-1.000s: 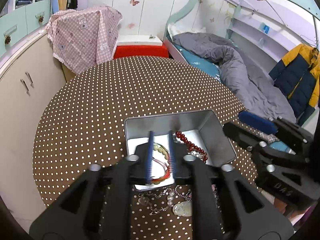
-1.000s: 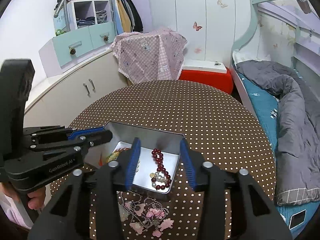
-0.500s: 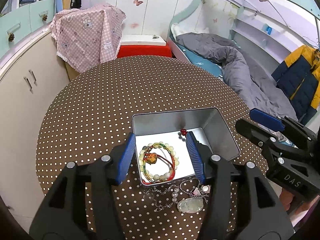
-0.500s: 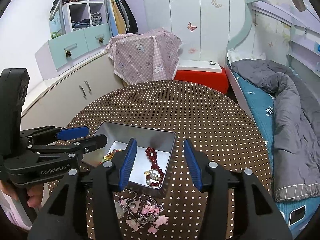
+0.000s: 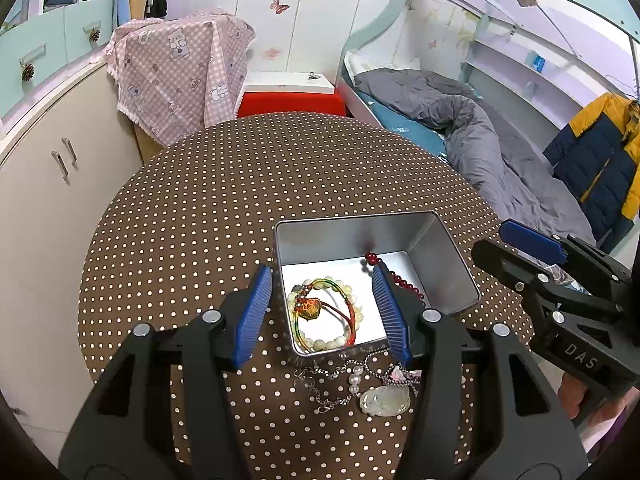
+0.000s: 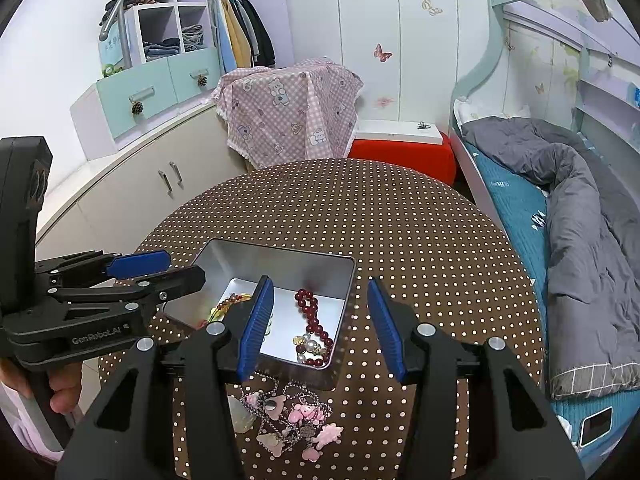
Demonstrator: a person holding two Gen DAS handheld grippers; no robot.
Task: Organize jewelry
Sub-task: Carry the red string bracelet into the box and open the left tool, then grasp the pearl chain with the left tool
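Both tongs, left (image 5: 320, 312) and right (image 6: 320, 326), spread wide over the tin (image 5: 360, 236). Pink charm necklace (image 6: 296, 420) clear only from right; jade pendant (image 5: 385, 400) from left.

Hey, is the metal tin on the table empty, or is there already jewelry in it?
Not empty. The open tin holds a pale bead bracelet with red cord and a dark red bead bracelet.
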